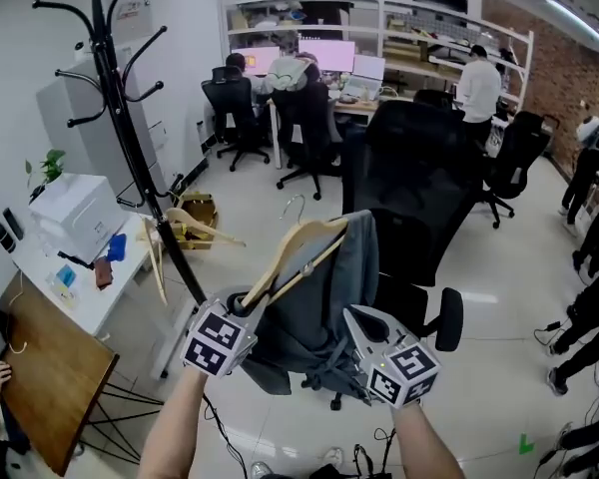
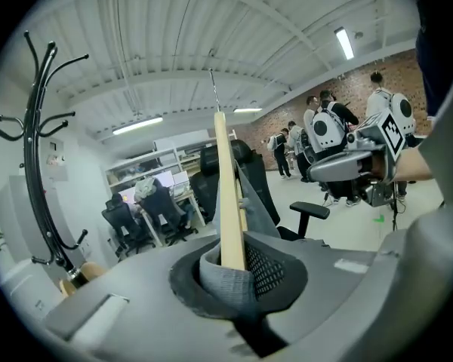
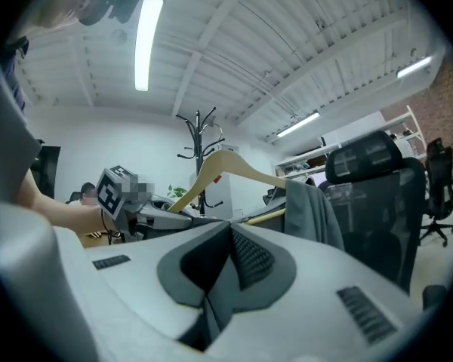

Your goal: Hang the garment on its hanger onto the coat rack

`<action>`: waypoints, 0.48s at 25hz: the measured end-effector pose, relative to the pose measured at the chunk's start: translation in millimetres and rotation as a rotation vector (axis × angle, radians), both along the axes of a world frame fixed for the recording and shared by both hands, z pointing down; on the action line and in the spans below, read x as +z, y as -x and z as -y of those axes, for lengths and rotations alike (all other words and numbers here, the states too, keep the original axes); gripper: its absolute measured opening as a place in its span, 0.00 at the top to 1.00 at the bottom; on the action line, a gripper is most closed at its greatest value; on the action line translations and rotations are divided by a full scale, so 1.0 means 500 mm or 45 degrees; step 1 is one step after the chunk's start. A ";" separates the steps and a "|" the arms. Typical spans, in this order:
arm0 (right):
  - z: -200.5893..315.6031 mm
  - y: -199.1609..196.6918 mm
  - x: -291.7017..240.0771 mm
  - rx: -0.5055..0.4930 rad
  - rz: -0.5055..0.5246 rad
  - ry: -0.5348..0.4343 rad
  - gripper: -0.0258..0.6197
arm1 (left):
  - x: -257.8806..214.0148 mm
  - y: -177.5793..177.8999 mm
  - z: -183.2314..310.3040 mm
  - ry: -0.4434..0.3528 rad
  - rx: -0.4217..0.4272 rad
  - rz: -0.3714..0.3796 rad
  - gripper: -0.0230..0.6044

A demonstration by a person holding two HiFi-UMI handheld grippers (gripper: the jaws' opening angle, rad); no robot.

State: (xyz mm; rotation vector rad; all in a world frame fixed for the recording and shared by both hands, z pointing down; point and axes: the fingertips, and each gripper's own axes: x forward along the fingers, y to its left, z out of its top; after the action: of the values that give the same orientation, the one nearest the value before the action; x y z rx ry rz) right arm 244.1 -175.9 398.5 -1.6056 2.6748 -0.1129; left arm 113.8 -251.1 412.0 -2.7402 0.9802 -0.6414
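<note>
A wooden hanger (image 1: 298, 252) carries a grey garment (image 1: 334, 292) draped over its right arm, and its metal hook (image 1: 295, 206) points up. My left gripper (image 1: 248, 307) is shut on the hanger's lower left end. In the left gripper view the wooden arm (image 2: 228, 202) and a fold of grey fabric (image 2: 226, 281) sit between the pads of the left gripper (image 2: 230, 266). My right gripper (image 1: 354, 317) lies against the garment's lower right. In its own view the right gripper (image 3: 226, 240) is shut and nothing shows between its pads. The black coat rack (image 1: 120, 118) stands far left, apart from the hanger.
A black office chair (image 1: 419, 188) stands right behind the garment. A white table (image 1: 100, 287) with a printer (image 1: 75, 213) and a wooden table (image 1: 50, 377) are at the left. A box of hangers (image 1: 195, 223) lies at the rack's foot. People sit at desks (image 1: 280, 68) behind.
</note>
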 end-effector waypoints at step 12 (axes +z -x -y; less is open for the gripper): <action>-0.040 0.276 -0.093 -0.117 -0.008 -0.121 0.96 | -0.110 0.278 -0.100 0.005 -0.018 0.025 0.94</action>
State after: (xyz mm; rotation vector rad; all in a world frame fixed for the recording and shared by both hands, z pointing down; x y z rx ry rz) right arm 106.2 -155.7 351.8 -1.4599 2.7139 0.0181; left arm -25.3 -200.9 357.1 -2.7274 0.9963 -0.6722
